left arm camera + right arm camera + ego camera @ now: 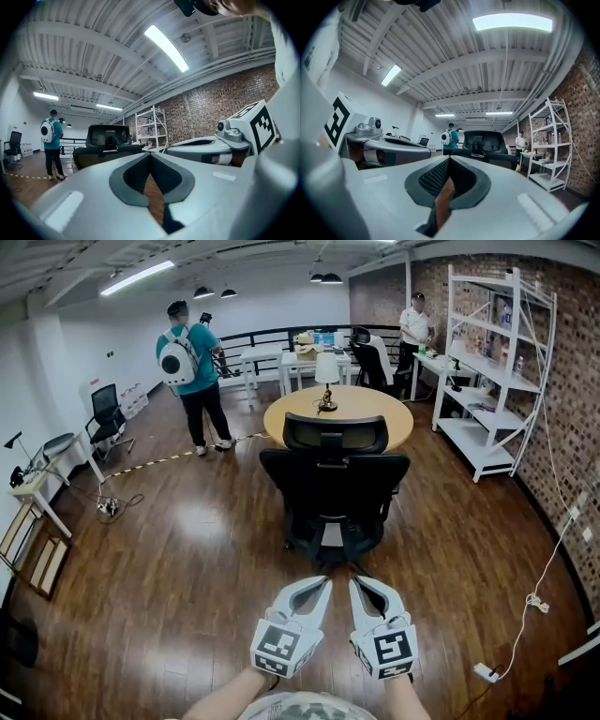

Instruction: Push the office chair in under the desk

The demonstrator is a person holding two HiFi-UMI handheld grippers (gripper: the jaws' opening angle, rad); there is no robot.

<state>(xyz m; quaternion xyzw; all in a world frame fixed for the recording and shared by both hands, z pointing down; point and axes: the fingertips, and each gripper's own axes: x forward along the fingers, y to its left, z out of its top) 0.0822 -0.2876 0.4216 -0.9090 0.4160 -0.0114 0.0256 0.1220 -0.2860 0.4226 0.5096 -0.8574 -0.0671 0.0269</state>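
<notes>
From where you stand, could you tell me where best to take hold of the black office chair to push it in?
Take the office chair by the top edge of its backrest, below the headrest, from behind: its back faces you squarely, the round wooden table straight beyond. The left gripper and right gripper are shut and empty; open them first.

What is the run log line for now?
left gripper: shut | right gripper: shut | office chair: untouched, facing desk
</notes>
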